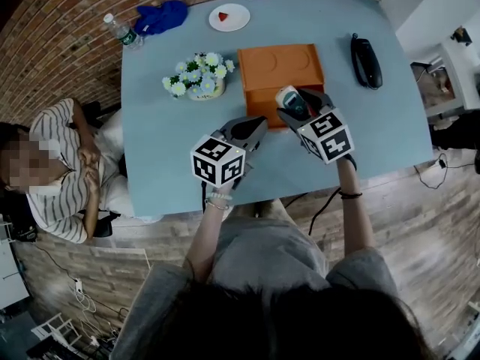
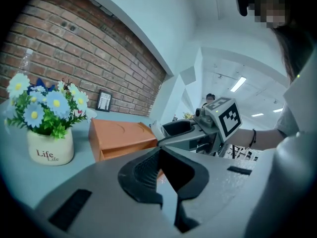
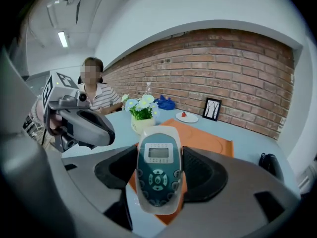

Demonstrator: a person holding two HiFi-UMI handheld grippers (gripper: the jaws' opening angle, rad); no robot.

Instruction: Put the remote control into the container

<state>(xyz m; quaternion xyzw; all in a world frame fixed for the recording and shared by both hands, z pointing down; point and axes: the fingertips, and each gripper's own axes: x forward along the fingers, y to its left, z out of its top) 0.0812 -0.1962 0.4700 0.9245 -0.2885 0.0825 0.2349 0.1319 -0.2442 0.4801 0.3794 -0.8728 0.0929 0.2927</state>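
The right gripper [image 3: 159, 168] was clamped on a white, oblong remote control with a teal face and a small grey screen [image 3: 158, 175]. One black ribbed pad pressed each long side, and the screen end pointed away from the person. In the head view this remote sat above the near right edge of a shallow, rectangular orange container [image 1: 279, 67] that lay on the pale blue table [image 1: 161, 145]. Whether it touched the rim could not be told. The left gripper [image 2: 166, 180] was held just beside the right one, on its left, off the container's near left corner. Its jaws were drawn together with nothing between them, leaving only a thin slit between the pads. A white ceramic pot of blue and white artificial flowers [image 1: 199, 79] stood left of the container, close to it but apart. At the far edge of the table were a small white plate with a red piece on it [image 1: 229, 17], a crumpled blue cloth [image 1: 162, 16] and a clear plastic bottle [image 1: 121, 31]. A black handset-shaped object [image 1: 366, 61] lay well to the container's right. A person in a striped shirt [image 1: 66, 172] sat at the table's left side with hands folded.
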